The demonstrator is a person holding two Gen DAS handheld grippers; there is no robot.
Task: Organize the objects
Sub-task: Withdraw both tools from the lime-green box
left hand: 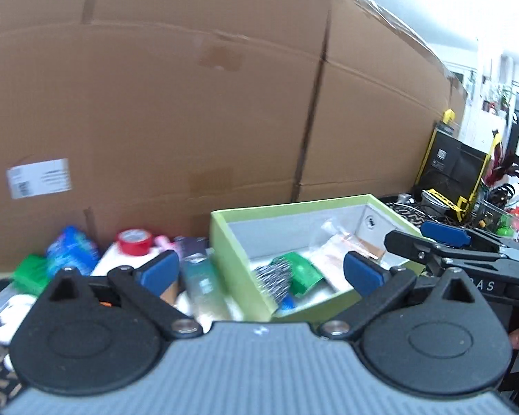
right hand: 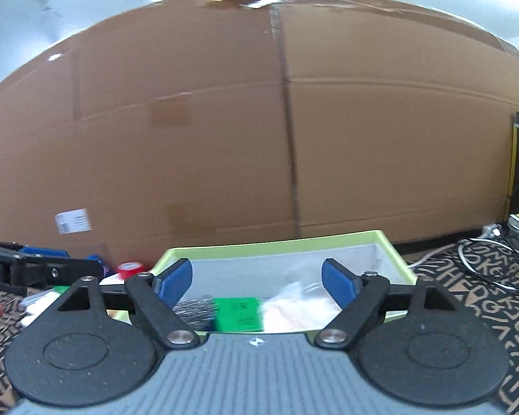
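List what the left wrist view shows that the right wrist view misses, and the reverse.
Left wrist only: a blue packet, a teal bottle and a potted plant.
Right wrist only: white cables on the patterned rug.
Both: the green box holding a green packet and a wire brush, the red tape roll, the big cardboard carton, and both tools, open and empty.

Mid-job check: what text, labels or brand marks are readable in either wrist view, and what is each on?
"AS": partial white lettering on the right gripper.
"ot.AI": partial white lettering on the left gripper.
White shipping label on the cardboard box: blurred, unreadable.
Green packet print: unreadable.
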